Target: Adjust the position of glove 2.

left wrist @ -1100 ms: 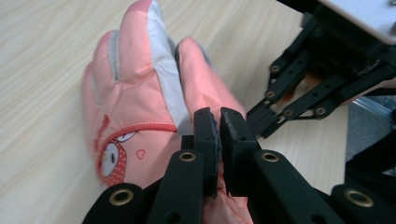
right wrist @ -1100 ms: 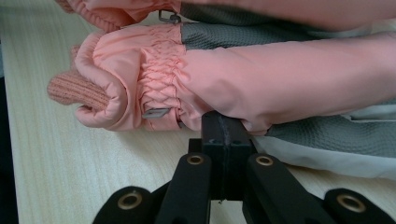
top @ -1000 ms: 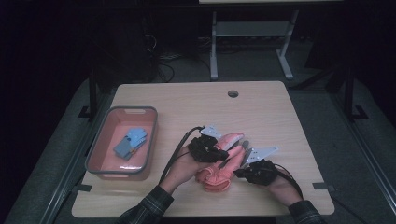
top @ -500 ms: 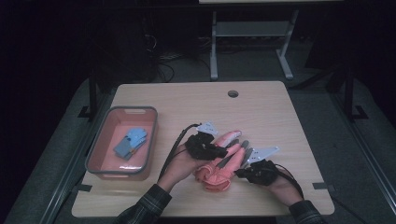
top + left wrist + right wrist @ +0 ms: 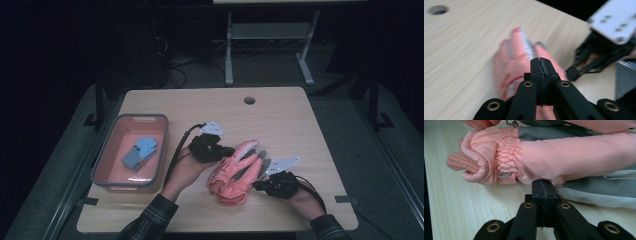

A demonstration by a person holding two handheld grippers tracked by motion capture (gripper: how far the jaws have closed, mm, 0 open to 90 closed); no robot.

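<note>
A pair of salmon-pink gloves (image 5: 232,175) with grey palms lies stacked near the table's front edge, fingers pointing to the far right. My left gripper (image 5: 231,150) hovers just above the upper glove (image 5: 516,50), which looks blurred. Its jaws have just closed and stand shut (image 5: 541,60), with no fabric seen between them. My right gripper (image 5: 256,184) lies low at the gloves' right side. It is shut, its tip (image 5: 543,182) against the lower edge of a pink glove (image 5: 554,155) near the gathered cuff. The left gripper view also catches the right gripper (image 5: 574,72).
A pink bin (image 5: 107,165) stands at the table's left with a blue folded item (image 5: 140,152) inside. The wooden table (image 5: 290,120) has a cable hole (image 5: 249,100) near its far edge. A metal stand rises behind the table.
My left gripper has drawn back up and to the left off the gloves, uncovering more of the upper glove's fingers. The right gripper has stayed put.
</note>
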